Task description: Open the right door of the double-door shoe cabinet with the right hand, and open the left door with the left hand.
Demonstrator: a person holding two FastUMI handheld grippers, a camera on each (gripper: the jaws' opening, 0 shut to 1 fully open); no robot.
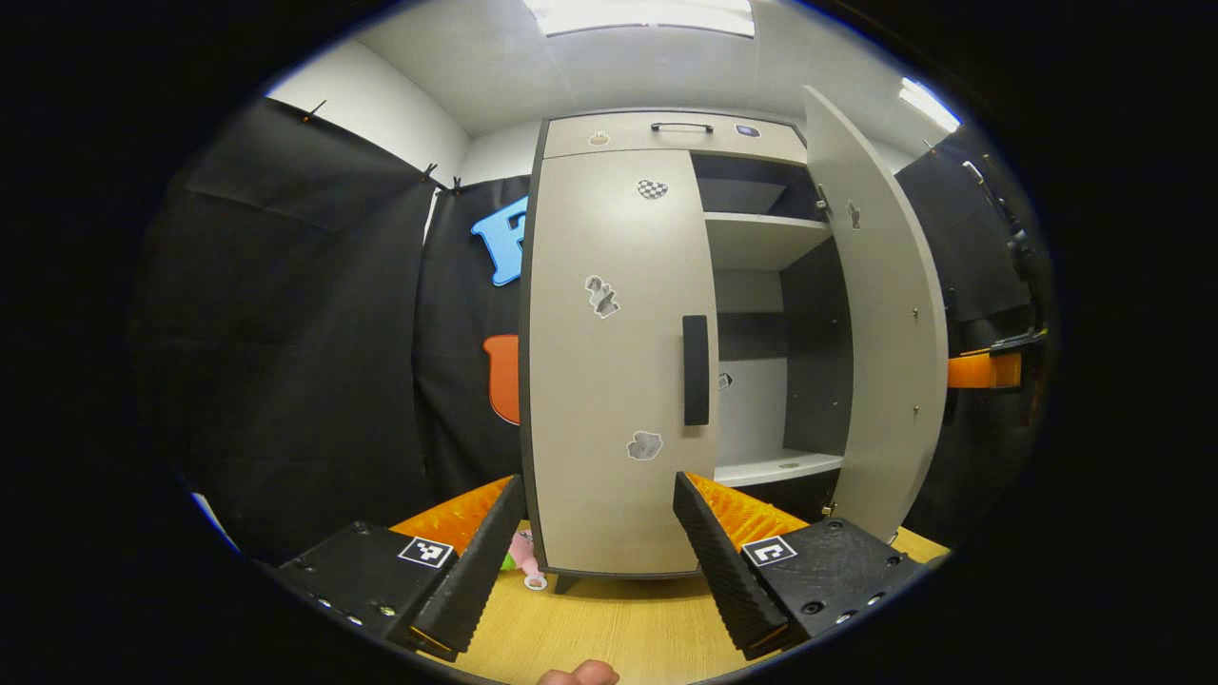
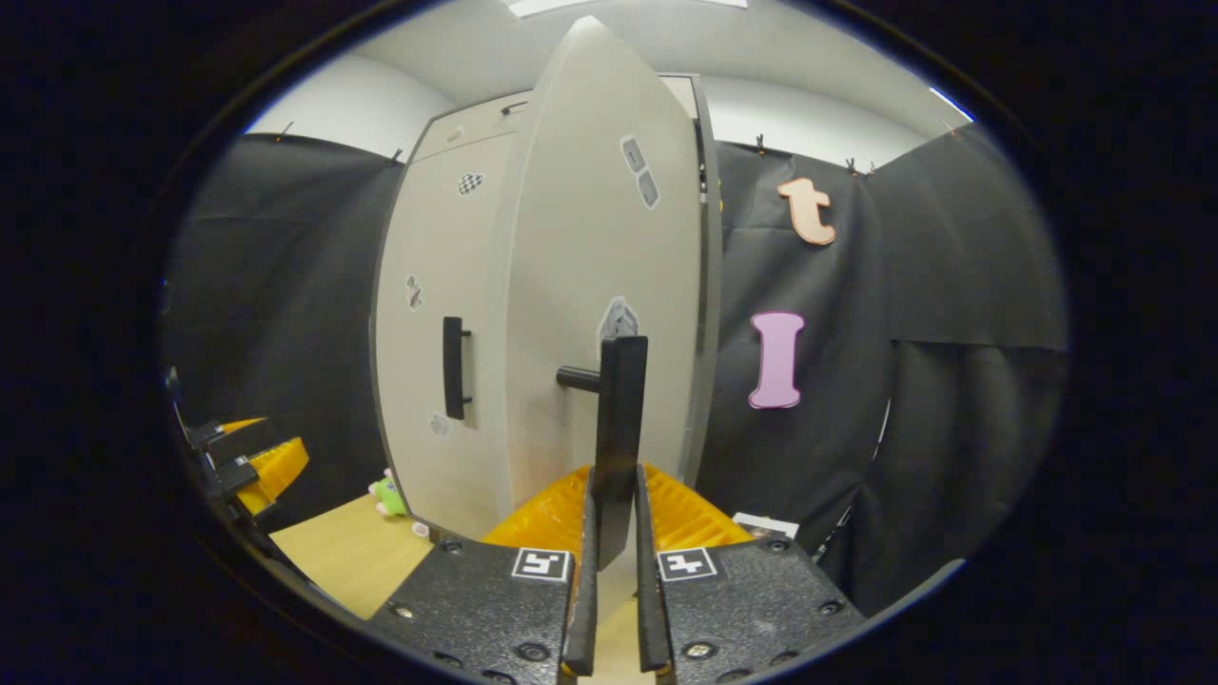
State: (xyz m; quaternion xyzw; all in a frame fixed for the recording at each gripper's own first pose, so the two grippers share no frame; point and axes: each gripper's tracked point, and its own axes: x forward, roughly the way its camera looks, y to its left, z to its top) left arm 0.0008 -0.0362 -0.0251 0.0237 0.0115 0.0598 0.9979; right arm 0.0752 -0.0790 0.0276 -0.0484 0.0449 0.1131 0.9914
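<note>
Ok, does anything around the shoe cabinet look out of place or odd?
Only a small thing: a green plush toy lies on the wooden floor by the shoe cabinet's left corner. The right door stands open, the left door shut; nothing looks damaged.

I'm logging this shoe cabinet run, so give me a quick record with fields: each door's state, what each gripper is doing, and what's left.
right door: swung open, shelves showing
left door: closed
right gripper: shut on right door handle
left gripper: open, in front of the left door, touching nothing
left door handle: untouched
remaining: open the left door
</note>
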